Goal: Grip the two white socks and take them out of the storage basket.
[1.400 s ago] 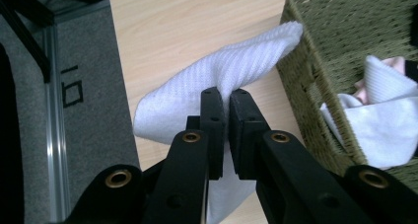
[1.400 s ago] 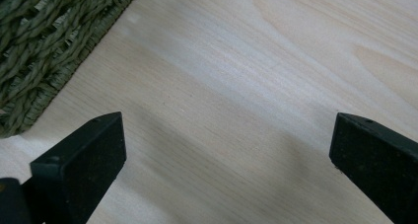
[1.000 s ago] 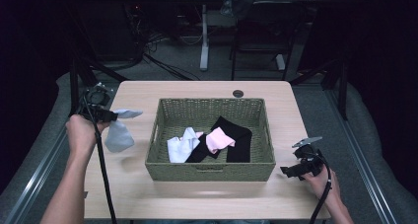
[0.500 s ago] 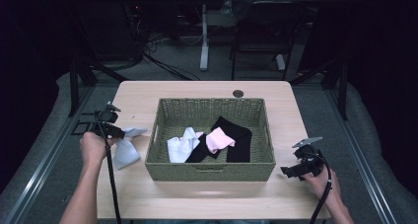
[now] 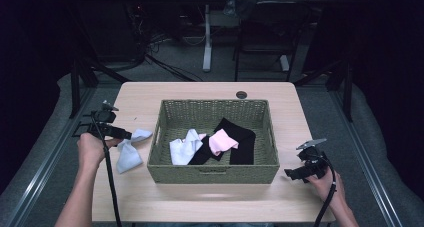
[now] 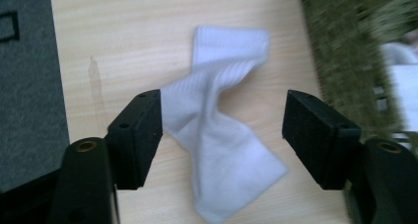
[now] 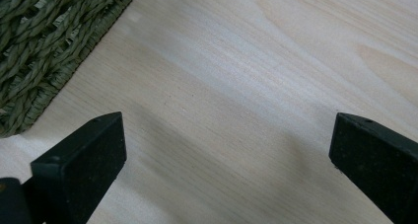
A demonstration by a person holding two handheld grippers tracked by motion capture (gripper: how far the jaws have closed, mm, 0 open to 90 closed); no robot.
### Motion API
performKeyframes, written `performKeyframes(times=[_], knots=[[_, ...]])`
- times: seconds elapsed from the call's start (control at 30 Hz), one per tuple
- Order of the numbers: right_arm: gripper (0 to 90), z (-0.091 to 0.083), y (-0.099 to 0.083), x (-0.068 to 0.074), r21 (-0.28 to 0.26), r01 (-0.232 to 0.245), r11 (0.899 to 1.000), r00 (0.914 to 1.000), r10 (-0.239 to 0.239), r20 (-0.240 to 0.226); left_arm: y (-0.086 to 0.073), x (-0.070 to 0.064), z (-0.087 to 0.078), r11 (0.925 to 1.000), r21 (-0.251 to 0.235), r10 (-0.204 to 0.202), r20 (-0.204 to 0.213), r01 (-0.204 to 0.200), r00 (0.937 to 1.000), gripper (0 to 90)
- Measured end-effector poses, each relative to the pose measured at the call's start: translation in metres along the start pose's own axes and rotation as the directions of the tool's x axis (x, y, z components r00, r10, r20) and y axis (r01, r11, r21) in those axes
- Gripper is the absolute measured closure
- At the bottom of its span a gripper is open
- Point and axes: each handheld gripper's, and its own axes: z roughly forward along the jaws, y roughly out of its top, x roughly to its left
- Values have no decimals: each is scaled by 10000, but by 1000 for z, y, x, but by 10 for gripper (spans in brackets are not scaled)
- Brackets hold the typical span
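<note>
The white sock point(image 6: 217, 130) lies twisted near the tabletop's left edge, soft and light. The left gripper point(image 6: 222, 130) hovers with fingers wide; its bunched middle looks easiest to pinch. The right gripper point(image 7: 226, 155) is wide, empty.

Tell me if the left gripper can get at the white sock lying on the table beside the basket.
Probably yes. The left gripper is open right above the white sock, with bare table around it and the basket off to the side.

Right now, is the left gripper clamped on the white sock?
No: in the left gripper view the left gripper has its jaws wide apart, the white sock lying loose on the table.
</note>
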Motion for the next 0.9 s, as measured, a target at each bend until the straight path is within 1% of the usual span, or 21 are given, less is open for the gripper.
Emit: performKeyframes(times=[0.03, 0.07, 0.17, 0.2, 0.23, 0.27, 0.3, 0.33, 0.4, 0.43, 0.47, 0.5, 0.53, 0.6, 0.63, 0.7, 0.73, 0.77, 0.8, 0.83, 0.9], knots=[[4, 0, 0, 0, 0, 0, 10000, 10000, 0, 0, 2, -3, -5, 9999, -140, 79, 58, -79, 10000, 297], [4, 0, 0, 0, 11, 5, 10000, 10000, -5, 42, 4, -7, -11, 9994, -269, 199, 65, -198, 9998, 242], [4, -1, 0, -1, 18, 18, 10000, 9999, -18, 128, 10, -21, -26, 9969, -527, 598, 194, -587, 9980, 202], [3, -1, 0, -1, 4, 18, 10000, 9999, -18, 117, 15, -30, -34, 9938, -661, 907, 249, -889, 9956, 179], [3, -1, 0, -1, 4, 18, 10000, 9999, -18, 117, 15, -30, -34, 9938, -661, 907, 249, -889, 9956, 166], [0, -1, 0, -1, -109, -17, 9999, 10000, 16, -17, 20, -40, -40, 9903, -770, 1178, 290, -1153, 9926, 149], [0, -1, 0, -1, -114, -1, 9999, 10000, 1, -15, 22, -44, -43, 9885, -828, 1292, 276, -1266, 9912, 149], [0, -1, 0, -1, -114, -1, 9999, 10000, 1, -15, 22, -44, -43, 9885, -828, 1292, 276, -1266, 9912, 141], [0, -1, 0, -1, -118, 32, 9999, 10000, -32, -14, 27, -54, -47, 9852, -973, 1447, 291, -1413, 9890, 120], [0, -1, 0, -1, -106, 65, 9999, 10000, -65, 15, 29, -58, -48, 9831, -1030, 1555, 315, -1515, 9873, 106], [0, -1, -1, 0, -261, -46, 9996, 10000, 46, 18, 33, -67, -50, 9786, -1171, 1740, 335, -1690, 9842, 86], [0, -1, -1, 0, -261, -46, 9996, 10000, 46, 18, 33, -67, -50, 9786, -1171, 1740, 335, -1690, 9842, 76], [0, -2, 0, -1, -133, 97, 9999, 10000, -97, 19, 35, -72, -50, 9763, -1169, 1875, 383, -1820, 9815, 68], [0, -2, -1, -2, -138, 90, 9999, 10000, -90, -29, 39, -83, -48, 9729, -1195, 2045, 450, -1979, 9778, 64], [0, -2, -1, -2, -176, 57, 9998, 10000, -58, -60, 41, -88, -47, 9700, -1197, 2189, 502, -2117, 9744, 59], [0, -1, -1, -2, -117, -6, 9999, 10000, 5, -94, 44, -103, -43, 9611, -1236, 2561, 624, -2472, 9646, 59], [0, -1, -1, -2, -117, -6, 9999, 10000, 5, -94, 44, -103, -43, 9611, -1236, 2561, 624, -2472, 9646, 59], [0, -1, -1, -2, -124, -27, 9999, 9999, 25, -155, 46, -112, -39, 9557, -1235, 2767, 693, -2670, 9584, 59], [0, -1, -1, -2, -124, -27, 9999, 9999, 25, -155, 46, -112, -39, 9557, -1235, 2767, 693, -2670, 9584, 59], [0, -2, -1, -2, -157, -18, 9999, 10000, 17, -41, 48, -120, -35, 9514, -1314, 2897, 761, -2784, 9541, 59], [0, -2, -1, -2, -196, -27, 9998, 10000, 26, -41, 48, -124, -32, 9508, -1400, 2893, 823, -2764, 9537, 59]])
